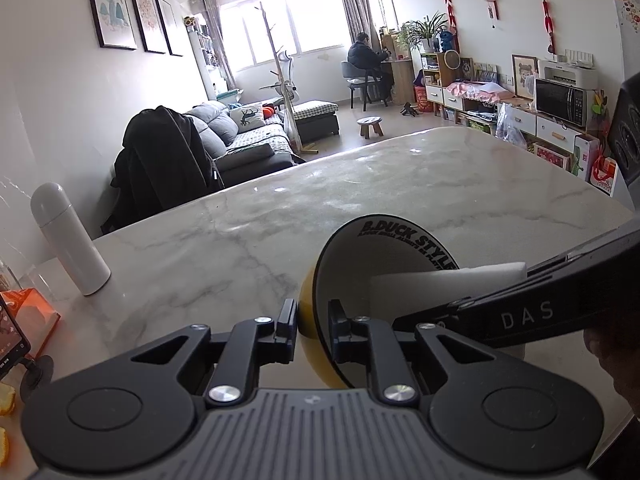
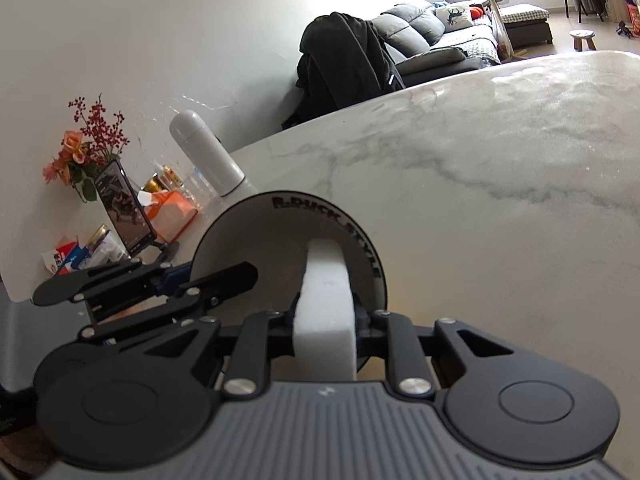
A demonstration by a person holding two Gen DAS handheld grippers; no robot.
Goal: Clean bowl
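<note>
- My left gripper (image 1: 313, 330) is clamped on the rim of the bowl (image 1: 384, 256): one finger on the yellow outside, the other on the inside.
- Bowl is tipped up on edge above the marble table (image 1: 280, 216), mouth facing my right side; white inside, black rim band with "B.DUCK STYLE" lettering, yellow outer wall.
- My right gripper (image 2: 326, 316) is squeezed tight on a white sponge (image 2: 326, 300), pinched from both sides.
- Sponge pokes into the bowl's mouth; its far end is against the white inner wall, near the lettered band.
- From the left wrist view the right gripper comes in from the right edge, with the sponge (image 1: 448, 280) ahead of it inside the bowl.
- From the right wrist view the left gripper (image 2: 172, 280) sits at the bowl's (image 2: 248, 240) left edge.
- White bottle (image 1: 68, 236) stands upright at the table's left side, well apart from the bowl.
- Phone on a stand (image 2: 124, 212), orange tissue box (image 2: 172, 216) and a vase of flowers (image 2: 86, 148) are clustered by the wall past the bottle.
- Dark coat (image 1: 160, 160) draped over a chair behind the table.
</note>
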